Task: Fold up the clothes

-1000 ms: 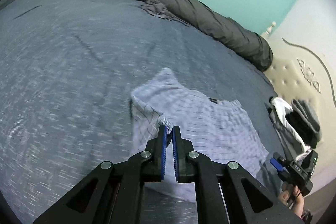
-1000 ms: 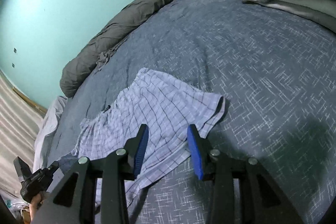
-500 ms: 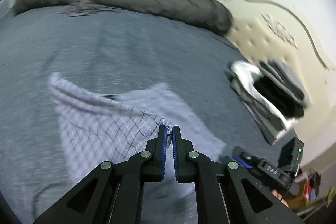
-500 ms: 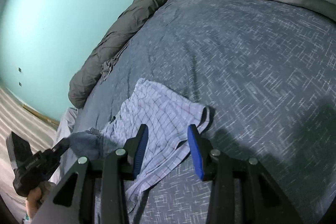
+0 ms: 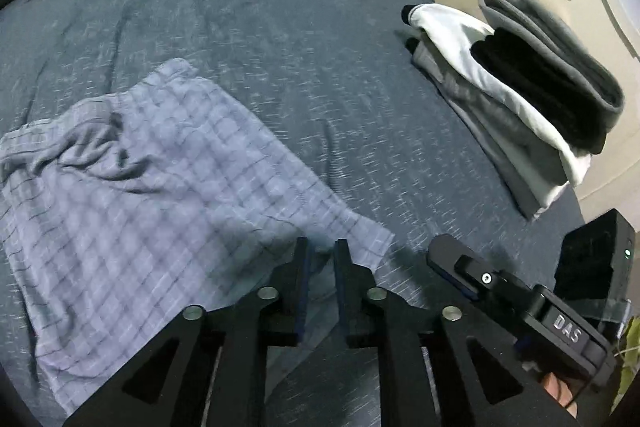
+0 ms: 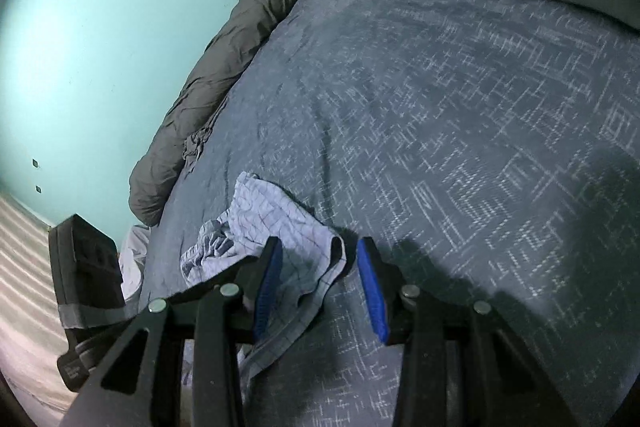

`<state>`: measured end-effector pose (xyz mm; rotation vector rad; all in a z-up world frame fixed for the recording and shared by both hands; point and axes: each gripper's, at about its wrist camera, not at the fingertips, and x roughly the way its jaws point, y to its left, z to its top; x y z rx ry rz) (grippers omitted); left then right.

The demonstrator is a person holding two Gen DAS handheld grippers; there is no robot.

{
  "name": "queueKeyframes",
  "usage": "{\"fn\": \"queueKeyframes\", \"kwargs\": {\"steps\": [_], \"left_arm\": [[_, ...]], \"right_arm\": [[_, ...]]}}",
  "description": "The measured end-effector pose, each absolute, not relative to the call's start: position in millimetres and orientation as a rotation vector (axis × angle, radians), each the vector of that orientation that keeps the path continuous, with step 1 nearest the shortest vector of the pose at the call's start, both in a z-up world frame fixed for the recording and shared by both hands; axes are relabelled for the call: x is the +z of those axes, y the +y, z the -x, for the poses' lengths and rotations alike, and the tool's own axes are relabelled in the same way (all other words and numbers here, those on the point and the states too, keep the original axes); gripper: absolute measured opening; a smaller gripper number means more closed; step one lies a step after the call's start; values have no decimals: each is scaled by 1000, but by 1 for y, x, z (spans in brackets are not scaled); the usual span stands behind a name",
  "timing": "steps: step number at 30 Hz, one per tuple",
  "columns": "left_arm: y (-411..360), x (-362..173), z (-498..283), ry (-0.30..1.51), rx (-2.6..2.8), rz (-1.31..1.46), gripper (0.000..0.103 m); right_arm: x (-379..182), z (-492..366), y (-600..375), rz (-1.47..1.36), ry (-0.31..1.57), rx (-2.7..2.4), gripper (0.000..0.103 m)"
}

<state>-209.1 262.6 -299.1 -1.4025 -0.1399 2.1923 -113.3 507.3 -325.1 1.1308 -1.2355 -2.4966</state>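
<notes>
1. The checked lilac shorts (image 5: 160, 187), thin and rumpled, lie on the bed's (image 5: 280, 27) blue flecked cover.
2. My left hand-held gripper (image 5: 320, 267) is parted slightly over their hem, holding nothing.
3. My right hand-held gripper (image 6: 318, 267) gapes wide, the shorts' (image 6: 272, 223) corner at 11 o'clock between its fingers.
4. Folded clothes (image 5: 520, 99) are stacked at 2 o'clock.

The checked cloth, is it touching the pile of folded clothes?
Apart. The left wrist view shows a wide strip of bare blue bedcover between the checked cloth and the pile of folded clothes.
</notes>
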Motion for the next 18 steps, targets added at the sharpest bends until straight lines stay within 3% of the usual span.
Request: {"fn": "queueKeyframes", "kwargs": {"steps": [2,12,18], "left_arm": [[247,-287,210,-142,2227,1366,54],[172,-268,263,2,2486,1360,54],[162,-280,291,29,2494,1394,54]], "right_arm": [[-325,116,504,-1134,-1216,-2483,39],[-322,127,481,-1147,-1147,-2456,47],[-320,140,457,-1246,-956,-2504,47]]}}
